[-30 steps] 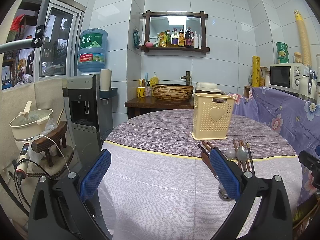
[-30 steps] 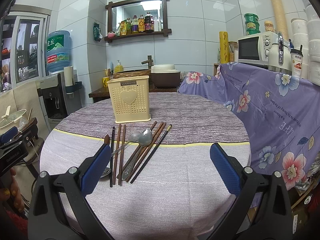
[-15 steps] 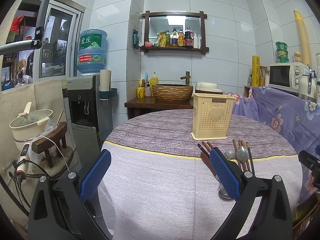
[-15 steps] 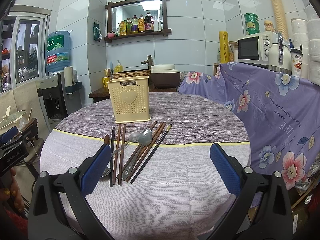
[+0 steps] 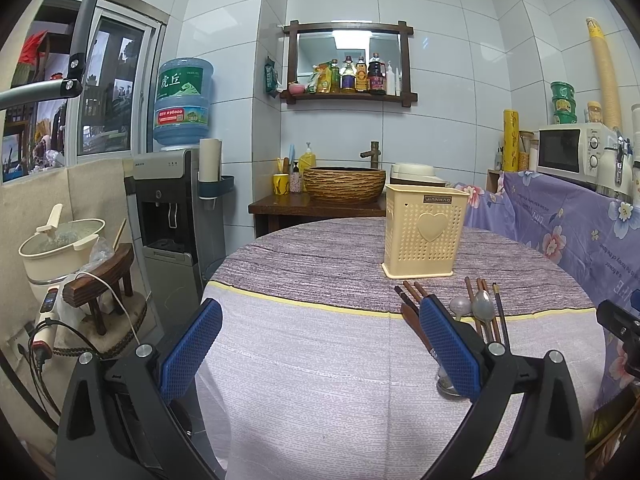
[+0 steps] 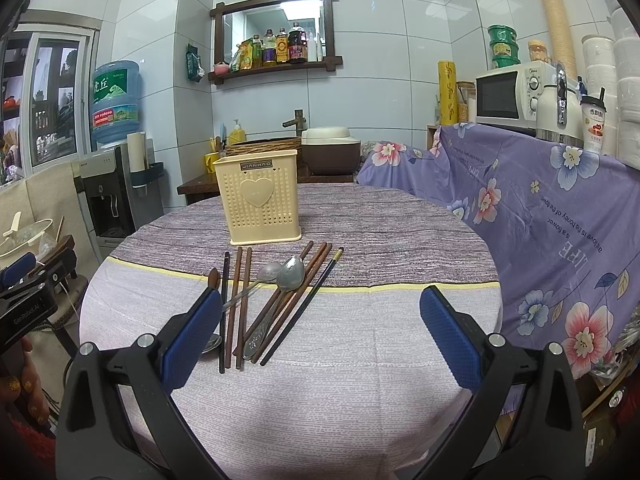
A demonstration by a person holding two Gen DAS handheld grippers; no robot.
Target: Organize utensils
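Note:
A cream perforated utensil holder (image 6: 258,200) with a heart on it stands upright on the round table (image 6: 340,392); it also shows in the left wrist view (image 5: 423,236). In front of it lie several brown and black chopsticks (image 6: 238,304) and metal spoons (image 6: 291,274), loose on the cloth. In the left wrist view the chopsticks (image 5: 412,298) and spoons (image 5: 482,306) lie partly behind my right finger. My left gripper (image 5: 320,344) is open and empty, to the left of the utensils. My right gripper (image 6: 320,342) is open and empty, near the table's front edge, just short of the utensils.
A purple flowered cloth (image 6: 560,216) covers the counter on the right, with a microwave (image 6: 516,96) on it. A water dispenser (image 5: 172,208) and a stool with a pot (image 5: 60,248) stand left of the table. A wooden sink stand (image 5: 320,200) is behind.

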